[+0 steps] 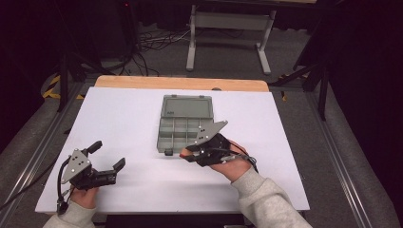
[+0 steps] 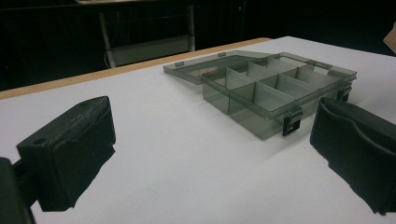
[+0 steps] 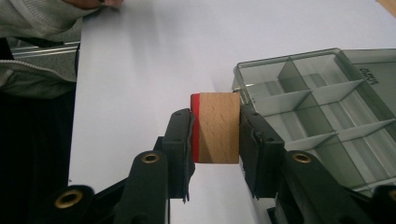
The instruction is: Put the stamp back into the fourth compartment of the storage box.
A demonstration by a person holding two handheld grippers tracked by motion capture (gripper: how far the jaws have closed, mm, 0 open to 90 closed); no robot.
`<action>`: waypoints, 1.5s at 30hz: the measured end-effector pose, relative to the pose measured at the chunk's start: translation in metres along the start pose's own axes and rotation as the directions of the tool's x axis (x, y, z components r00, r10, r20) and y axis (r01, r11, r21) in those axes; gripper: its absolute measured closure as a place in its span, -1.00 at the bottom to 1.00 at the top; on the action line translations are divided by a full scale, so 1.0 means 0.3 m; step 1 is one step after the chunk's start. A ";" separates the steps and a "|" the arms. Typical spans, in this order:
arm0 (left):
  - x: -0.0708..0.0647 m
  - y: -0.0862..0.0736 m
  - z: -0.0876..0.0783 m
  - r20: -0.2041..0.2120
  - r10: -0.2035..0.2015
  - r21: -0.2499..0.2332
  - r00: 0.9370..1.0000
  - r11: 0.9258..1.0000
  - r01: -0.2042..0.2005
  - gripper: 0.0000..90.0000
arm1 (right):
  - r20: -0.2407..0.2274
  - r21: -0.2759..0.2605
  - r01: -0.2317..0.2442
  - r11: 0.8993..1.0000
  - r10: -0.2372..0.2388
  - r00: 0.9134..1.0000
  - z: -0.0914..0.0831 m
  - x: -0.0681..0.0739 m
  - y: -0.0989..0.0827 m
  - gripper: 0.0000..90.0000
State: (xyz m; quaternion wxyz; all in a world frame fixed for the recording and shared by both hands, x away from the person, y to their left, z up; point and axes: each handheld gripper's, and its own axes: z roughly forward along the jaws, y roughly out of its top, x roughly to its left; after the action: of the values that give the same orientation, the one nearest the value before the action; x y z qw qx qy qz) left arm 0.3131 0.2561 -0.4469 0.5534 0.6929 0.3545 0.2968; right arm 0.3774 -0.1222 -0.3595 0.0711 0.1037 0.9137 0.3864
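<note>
Worktop [image 1: 119, 123]: white sheet over a wooden board, the board's edge seen at the far side.

Organiser box [image 1: 183, 128]: smoky translucent plastic, set near the middle of the worktop, lid laid open flat on the far side, compartments divided by thin walls, all judged empty. Judged light and stiff, thin-walled, likely to slide if nudged; best steadied by its outer wall or near the front latches.

Right tool [image 1: 186, 153]: held just in front of the box's near edge, jaws closed firmly on a wooden block [image 3: 218, 127].

Left tool [image 1: 107, 156]: held low over the near-left worktop, well apart from the box, jaws spread wide, nothing held or touched.

Wooden block: pale wood with one red face, gripped across that red face and the opposite one, lifted clear of the worktop beside the box's near corner. Judged light, rigid, with enough grain for grip; flat opposite faces are the sensible place to hold.
</note>
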 end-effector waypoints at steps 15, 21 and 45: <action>0.000 0.000 0.000 0.003 0.002 0.002 1.000 1.000 -0.002 -0.98 | 0.073 0.029 -0.041 0.999 0.038 0.997 -0.014 -0.050 0.015 0.46; 0.000 0.000 0.000 0.002 0.002 0.000 1.000 1.000 -0.002 -0.98 | 0.104 0.022 -0.067 0.998 0.064 0.993 -0.026 -0.083 0.026 0.46; 0.002 -0.001 0.000 0.005 0.002 0.003 1.000 1.000 -0.002 -0.98 | 0.183 0.027 -0.138 0.990 0.130 0.974 -0.026 -0.201 0.050 0.46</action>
State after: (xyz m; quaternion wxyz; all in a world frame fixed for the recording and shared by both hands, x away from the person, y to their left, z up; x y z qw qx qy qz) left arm 0.3134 0.2565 -0.4470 0.5530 0.6947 0.3528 0.2953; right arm 0.4362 -0.1322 -0.3403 0.1256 0.2011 0.9018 0.3613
